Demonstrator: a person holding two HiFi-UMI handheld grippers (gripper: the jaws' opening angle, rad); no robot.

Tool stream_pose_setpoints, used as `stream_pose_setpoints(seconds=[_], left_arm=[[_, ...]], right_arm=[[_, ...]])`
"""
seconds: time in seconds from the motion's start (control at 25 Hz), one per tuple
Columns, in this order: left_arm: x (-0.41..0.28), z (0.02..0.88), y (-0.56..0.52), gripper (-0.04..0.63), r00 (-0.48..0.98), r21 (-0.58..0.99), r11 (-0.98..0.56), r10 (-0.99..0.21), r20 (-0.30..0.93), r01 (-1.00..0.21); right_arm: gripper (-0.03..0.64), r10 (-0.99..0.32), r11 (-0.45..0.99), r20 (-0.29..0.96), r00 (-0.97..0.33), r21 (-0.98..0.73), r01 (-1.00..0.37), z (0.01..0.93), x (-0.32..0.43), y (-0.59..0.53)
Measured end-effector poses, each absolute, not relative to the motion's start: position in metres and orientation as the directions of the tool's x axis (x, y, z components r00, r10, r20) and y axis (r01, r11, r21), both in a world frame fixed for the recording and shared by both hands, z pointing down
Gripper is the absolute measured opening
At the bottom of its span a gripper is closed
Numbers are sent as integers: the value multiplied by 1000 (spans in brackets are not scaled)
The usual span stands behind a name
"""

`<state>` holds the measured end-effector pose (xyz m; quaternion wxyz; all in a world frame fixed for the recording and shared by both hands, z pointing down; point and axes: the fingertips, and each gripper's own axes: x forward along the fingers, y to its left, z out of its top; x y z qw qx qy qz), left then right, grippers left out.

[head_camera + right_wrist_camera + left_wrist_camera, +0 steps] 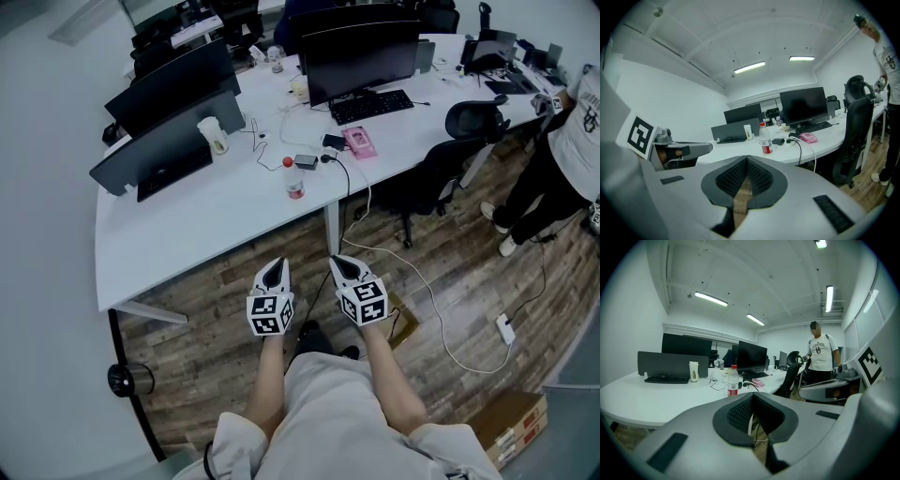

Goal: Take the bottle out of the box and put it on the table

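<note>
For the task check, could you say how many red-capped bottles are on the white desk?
1: the bottle, near the front edge of the desk; monitors may hide others.

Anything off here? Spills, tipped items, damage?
Nothing spilled, tipped or visibly damaged. The bottle stands upright on the white table. The only untidy bit is a white cable that trails off the table and loops across the floor towards an adapter.

The left gripper [274, 270] and right gripper [346, 266] sit side by side at lower centre of the head view, tips pointing toward the frame's top; each has its jaws closed together on nothing; bare forearms [268, 380] trail toward the bottom edge.
</note>
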<state>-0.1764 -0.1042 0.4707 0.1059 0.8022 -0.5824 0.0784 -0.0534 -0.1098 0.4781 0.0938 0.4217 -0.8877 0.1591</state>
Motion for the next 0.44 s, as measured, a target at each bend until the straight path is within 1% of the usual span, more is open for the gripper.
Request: stream_pose_setpoints(seconds=[0.44], left_arm=[[-182,472,-104,14,309,73,-300,-918,249,-951]], right_arm=[[40,-716,596,306,-628,-201,-777,481,-58,-108]])
